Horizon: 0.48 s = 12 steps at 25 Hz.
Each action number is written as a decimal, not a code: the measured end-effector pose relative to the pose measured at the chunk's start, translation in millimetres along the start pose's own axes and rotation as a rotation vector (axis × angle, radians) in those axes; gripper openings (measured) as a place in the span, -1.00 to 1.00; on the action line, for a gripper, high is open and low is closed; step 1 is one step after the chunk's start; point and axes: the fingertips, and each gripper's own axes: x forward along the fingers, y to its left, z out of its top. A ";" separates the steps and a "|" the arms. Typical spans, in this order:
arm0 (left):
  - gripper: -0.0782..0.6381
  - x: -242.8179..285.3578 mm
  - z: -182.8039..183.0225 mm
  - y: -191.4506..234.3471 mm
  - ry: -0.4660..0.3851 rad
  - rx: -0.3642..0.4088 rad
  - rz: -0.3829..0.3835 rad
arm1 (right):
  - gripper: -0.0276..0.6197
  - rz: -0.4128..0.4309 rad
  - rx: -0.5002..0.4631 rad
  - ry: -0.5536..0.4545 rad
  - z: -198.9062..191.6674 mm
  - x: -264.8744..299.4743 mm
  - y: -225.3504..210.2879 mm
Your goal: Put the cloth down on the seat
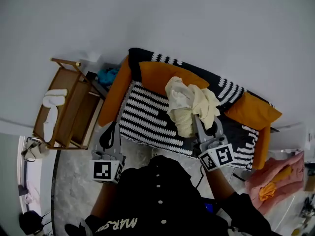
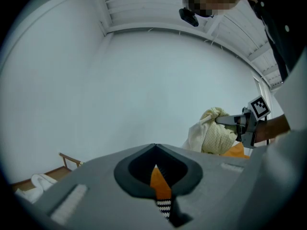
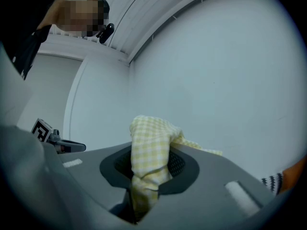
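Right hand-held gripper [image 1: 199,127] is clamped on the bunched cloth [image 1: 189,102] above the striped seat [image 1: 147,114]; left hand-held gripper [image 1: 110,132] has its jaws together, empty.

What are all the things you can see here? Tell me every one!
sofa: one, black-and-white pattern, against the wall
cushions: two, orange, sofa's back and right end
cloth: one, pale yellow check, hanging above the sofa
wooden rack: one, brown, left of the sofa
towels: two bundles, white, on the rack
heap: one, pink with an orange piece, lower right
blue-green thing: one, behind the sofa's left end
black shirt: one, the person's
left gripper: grey, jaws together, empty
right gripper: grey, shut on the cloth
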 end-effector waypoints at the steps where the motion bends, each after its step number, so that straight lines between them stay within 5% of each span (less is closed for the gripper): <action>1: -0.78 5.6 0.0 -1.5 -0.001 -0.001 0.002 | -0.57 0.005 0.000 -0.001 -0.2 3.3 -4.3; 12: -0.78 40.6 4.5 -3.9 0.010 -0.003 0.010 | -0.57 0.039 0.009 0.002 -0.9 31.1 -24.9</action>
